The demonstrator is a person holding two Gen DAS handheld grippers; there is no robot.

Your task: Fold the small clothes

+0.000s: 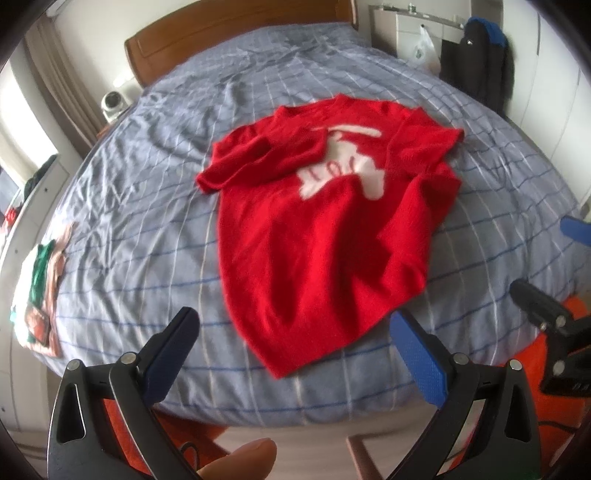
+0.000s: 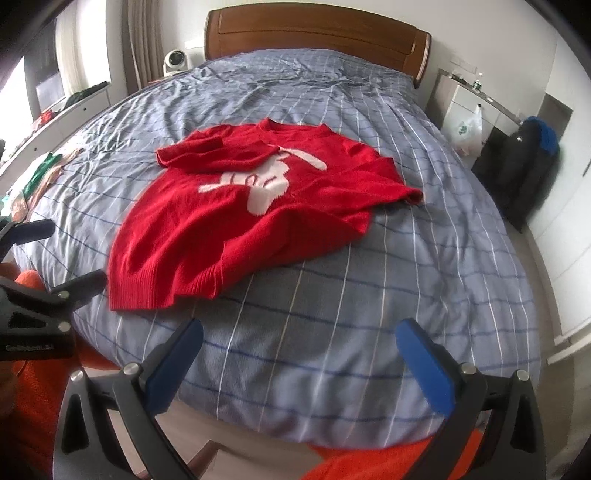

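A small red sweater point(image 1: 325, 229) with a white figure on its chest lies spread on the blue checked bed point(image 1: 147, 221), hem toward me and both sleeves folded in over the body. My left gripper point(image 1: 295, 325) hovers open just short of the hem, nothing between its blue pads. The right wrist view shows the same sweater point(image 2: 236, 221) to the left of centre. There my right gripper point(image 2: 299, 332) stands open over bare bedding, to the right of the hem. Each gripper shows at the other view's edge: the right gripper point(image 1: 546, 258) and the left gripper point(image 2: 70, 254).
A pile of folded clothes point(image 1: 40, 288) in green, white and pink lies at the bed's left edge. A wooden headboard point(image 2: 317, 33) closes the far end. A white cabinet with a plastic bag point(image 2: 469, 129) and a dark backpack point(image 2: 524, 162) stand on the right. Orange fabric point(image 2: 369, 461) lies below.
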